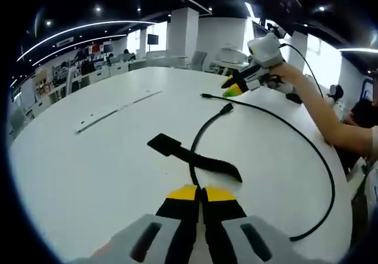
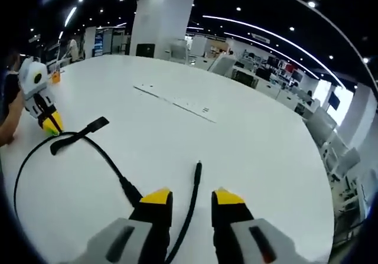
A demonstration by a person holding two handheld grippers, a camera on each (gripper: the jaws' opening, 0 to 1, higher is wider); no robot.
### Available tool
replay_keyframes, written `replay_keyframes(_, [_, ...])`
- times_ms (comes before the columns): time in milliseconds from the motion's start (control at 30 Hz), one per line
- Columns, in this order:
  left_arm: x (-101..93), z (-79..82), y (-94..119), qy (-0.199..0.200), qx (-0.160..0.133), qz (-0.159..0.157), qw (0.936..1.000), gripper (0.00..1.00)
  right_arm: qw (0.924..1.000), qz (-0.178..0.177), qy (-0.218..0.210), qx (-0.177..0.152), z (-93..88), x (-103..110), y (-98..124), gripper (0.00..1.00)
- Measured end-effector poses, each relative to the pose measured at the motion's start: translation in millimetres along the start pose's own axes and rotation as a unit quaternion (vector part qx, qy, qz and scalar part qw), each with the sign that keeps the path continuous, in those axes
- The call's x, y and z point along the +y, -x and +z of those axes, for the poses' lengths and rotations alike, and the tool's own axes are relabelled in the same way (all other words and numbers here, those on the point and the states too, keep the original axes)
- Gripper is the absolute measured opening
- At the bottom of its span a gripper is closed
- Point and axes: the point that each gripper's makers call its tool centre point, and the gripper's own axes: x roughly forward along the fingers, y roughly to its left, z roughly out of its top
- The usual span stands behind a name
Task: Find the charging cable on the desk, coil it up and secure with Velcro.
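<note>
Cable: black charging cable (image 1: 319, 157) lies on the white desk (image 1: 88, 169), running in a wide loop; in the left gripper view one plug end (image 1: 227, 107) and a second end (image 1: 206, 95) lie near each other toward the far side of the desk.
Velcro: black Velcro strap (image 1: 192, 156) lies flat on the desk, just ahead of the left gripper, and the cable crosses it.
Left gripper: left gripper (image 1: 201, 194) sits low over the desk with its yellow-tipped jaws pressed together — the cable runs in between the tips, so it appears clamped on the cable.
Right gripper: right gripper (image 2: 192, 198) has its jaws apart by a moderate gap; one cable end (image 2: 198, 169) lies on the desk in that gap, ahead of the tips, not pinched.
Other sightings: in the left gripper view the right gripper shows across the desk at (image 1: 236, 88), held by a person's hand (image 1: 287, 75); in the right gripper view the left gripper shows at the far left (image 2: 52, 126), beside the strap (image 2: 80, 135).
Desk: a thin seam strip (image 2: 174, 103) runs across the bare top.
Surroundings: open office with chairs (image 2: 328, 125) and a white pillar (image 2: 159, 22) behind the desk.
</note>
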Motion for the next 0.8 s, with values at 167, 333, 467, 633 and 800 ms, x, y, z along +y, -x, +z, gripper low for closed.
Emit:
replay_keyframes(167, [0.2, -0.1, 0.0, 0.0, 0.0, 0.001, 1.0, 0.04, 0.9998, 0.002, 0.003, 0.018, -9.3, 4.9, -1.6, 0.28])
replay_keyframes(333, [0.2, -0.3, 0.1, -0.001, 0.0, 0.002, 1.0, 0.04, 0.9998, 0.005, 0.0, 0.018, -10.7, 8.5, -2.1, 0.27])
replay_keyframes(467, [-1.2, -1.3, 0.5, -0.001, 0.001, 0.002, 1.0, 0.04, 0.9998, 0.005, -0.005, 0.02, -12.9, 7.7, -2.4, 0.26])
replay_keyframes(633, [-1.0, -1.3, 0.3, -0.001, 0.001, 0.002, 1.0, 0.04, 0.9996, 0.004, -0.012, 0.024, -16.7, 8.0, -4.5, 0.24])
replay_keyframes(800, [-1.2, -1.4, 0.2, -0.002, 0.0, 0.002, 1.0, 0.04, 0.9994, 0.009, -0.024, 0.022, -19.5, 13.3, -5.1, 0.21])
